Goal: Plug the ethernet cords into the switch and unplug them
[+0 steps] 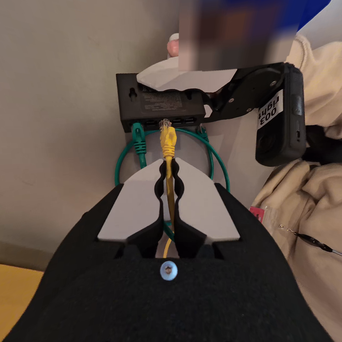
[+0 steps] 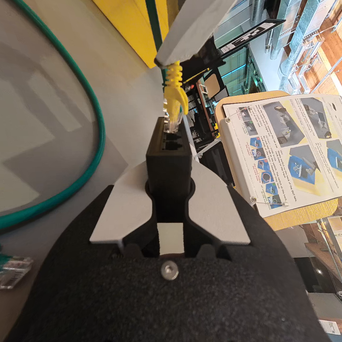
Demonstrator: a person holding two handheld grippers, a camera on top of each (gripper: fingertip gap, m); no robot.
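While the switch [image 1: 161,103] sits w/ its underside turned toward the left wrist cam, we see our right gripper [image 2: 169,173] clenched on one short end of it, the black body wedged between the grey fingers [image 2: 209,187]. From the left cam the same gripper reaches in from the right side of the switch, one finger lying across its top.

Our left gripper [image 1: 168,163] is clamped on the yellow cord [image 1: 169,185], just behind the ribbed boot. The yellow plug [image 1: 165,124] is at the switch's port row, its clear tip at the mouth of the 3rd port from the left; we can't tell if it's seated or only touching. In the right cam the plug tip looks tilted against the port face.

As for what the ports hold: the leftmost port has a green plug [image 1: 137,129] in it, boot hanging out below. The port between green and yellow plugs looks open, and the 2 ports right of the yellow plug are open too.

The green cord [image 1: 211,153] loops in a ring below the switch on the grey table [image 1: 55,129]. Its other end [image 1: 202,132] lies loose just below the switch's right corner, not in any port.

Right of the switch, in the right cam, a printed instruction sheet [image 2: 277,151] is pinned on a board.
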